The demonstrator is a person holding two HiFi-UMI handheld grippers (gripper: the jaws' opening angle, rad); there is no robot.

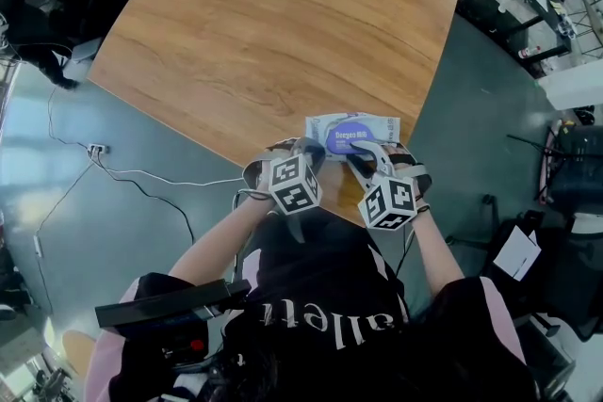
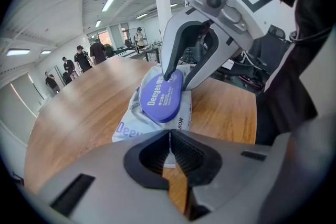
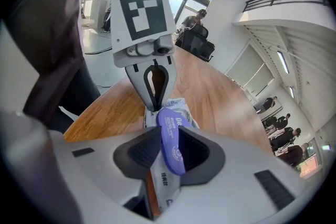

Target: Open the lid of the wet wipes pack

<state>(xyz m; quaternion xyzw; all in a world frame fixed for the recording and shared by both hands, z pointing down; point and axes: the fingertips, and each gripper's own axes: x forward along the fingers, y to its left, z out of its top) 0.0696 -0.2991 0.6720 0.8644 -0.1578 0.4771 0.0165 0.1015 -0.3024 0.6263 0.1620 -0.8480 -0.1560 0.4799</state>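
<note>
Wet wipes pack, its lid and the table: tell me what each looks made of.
Wet wipes pack: likely soft plastic film, slightly glossy; it crinkles and folds. Lid: probably rigid moulded plastic, smooth purple with a dull sheen; it holds its oval shape. Table: wood-grain top, satin; solid wood, veneer or laminate cannot be told.

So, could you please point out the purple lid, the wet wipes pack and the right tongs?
purple lid [image 2: 161, 96]: left gripper view, middle of its printed face.
wet wipes pack [image 2: 125, 129]: left gripper view, printed wrapper beside the lid.
right tongs [image 3: 169, 140]: right gripper view, between the tips, shut on the lid.
</note>
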